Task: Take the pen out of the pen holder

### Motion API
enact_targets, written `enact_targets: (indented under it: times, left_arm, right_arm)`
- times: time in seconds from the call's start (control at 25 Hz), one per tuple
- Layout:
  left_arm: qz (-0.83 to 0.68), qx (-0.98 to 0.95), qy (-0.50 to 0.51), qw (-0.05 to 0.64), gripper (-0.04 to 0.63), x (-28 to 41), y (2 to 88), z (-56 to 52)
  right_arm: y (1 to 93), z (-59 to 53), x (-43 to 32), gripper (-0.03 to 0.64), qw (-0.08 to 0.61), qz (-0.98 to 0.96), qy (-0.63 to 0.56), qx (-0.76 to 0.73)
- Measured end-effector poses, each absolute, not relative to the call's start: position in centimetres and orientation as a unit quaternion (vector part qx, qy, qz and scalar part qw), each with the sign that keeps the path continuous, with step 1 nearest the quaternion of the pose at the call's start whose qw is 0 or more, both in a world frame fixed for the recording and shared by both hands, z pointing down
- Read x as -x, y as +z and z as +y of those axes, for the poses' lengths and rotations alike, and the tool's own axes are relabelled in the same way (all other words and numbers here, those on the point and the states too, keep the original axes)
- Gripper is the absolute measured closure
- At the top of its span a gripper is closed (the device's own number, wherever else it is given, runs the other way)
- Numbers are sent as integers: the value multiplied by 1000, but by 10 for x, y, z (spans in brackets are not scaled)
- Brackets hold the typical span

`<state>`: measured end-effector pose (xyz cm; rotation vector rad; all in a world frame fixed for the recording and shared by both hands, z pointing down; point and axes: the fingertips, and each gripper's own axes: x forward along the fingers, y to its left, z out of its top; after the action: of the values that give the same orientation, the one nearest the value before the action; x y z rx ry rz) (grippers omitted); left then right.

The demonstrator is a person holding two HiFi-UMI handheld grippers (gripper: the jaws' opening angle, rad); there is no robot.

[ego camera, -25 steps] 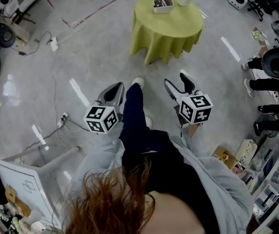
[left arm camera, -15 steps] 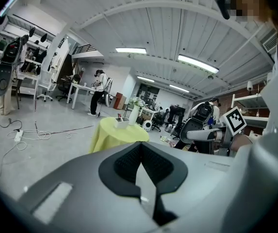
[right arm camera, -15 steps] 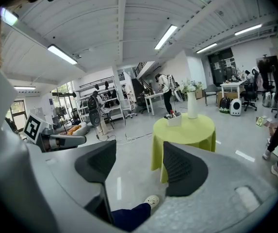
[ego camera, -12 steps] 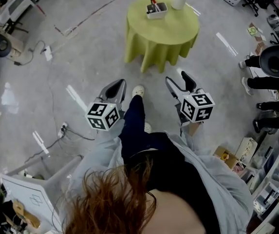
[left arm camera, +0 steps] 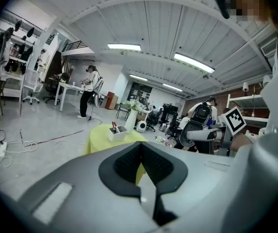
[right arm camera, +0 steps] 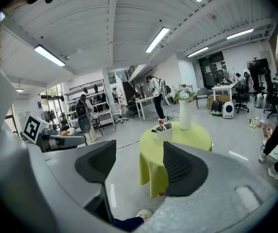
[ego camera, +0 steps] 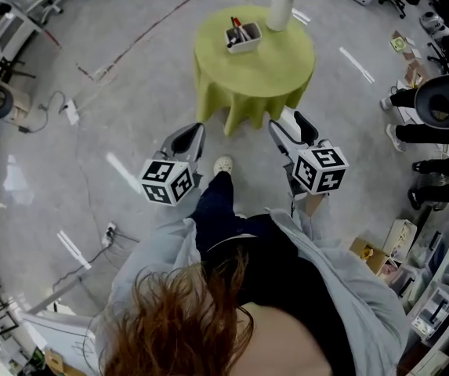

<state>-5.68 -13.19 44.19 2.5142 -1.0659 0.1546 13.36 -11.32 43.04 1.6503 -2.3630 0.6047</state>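
A white pen holder with red and black pens stands on a round table under a yellow-green cloth, well ahead of both grippers. The right gripper view shows the holder and its pens just above the gap between the pads. It appears small in the left gripper view. My left gripper is held at waist height with its pads together and nothing in them. My right gripper is open and empty, its pads wide apart.
A tall white vase with flowers stands on the table behind the holder. Cables and a power strip lie on the floor at left. A person's legs and a black chair are at right; shelves fill the lower right.
The person has walked toward the table: it has drawn nearer and shifted down in the head view. Both grippers keep the same pose, left shut and right open.
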Motion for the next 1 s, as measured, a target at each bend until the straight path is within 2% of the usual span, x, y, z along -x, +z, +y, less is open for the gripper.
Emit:
enact_targets:
  times: [0.6, 1.0]
  left_arm:
    - [-351, -915, 54, 192, 577, 52, 427, -268]
    - [-332, -924, 54, 183, 577, 51, 426, -310]
  right_arm:
    - [419, -235, -135, 318, 93, -785, 198, -580]
    - [420, -270, -134, 318, 87, -775, 194, -595]
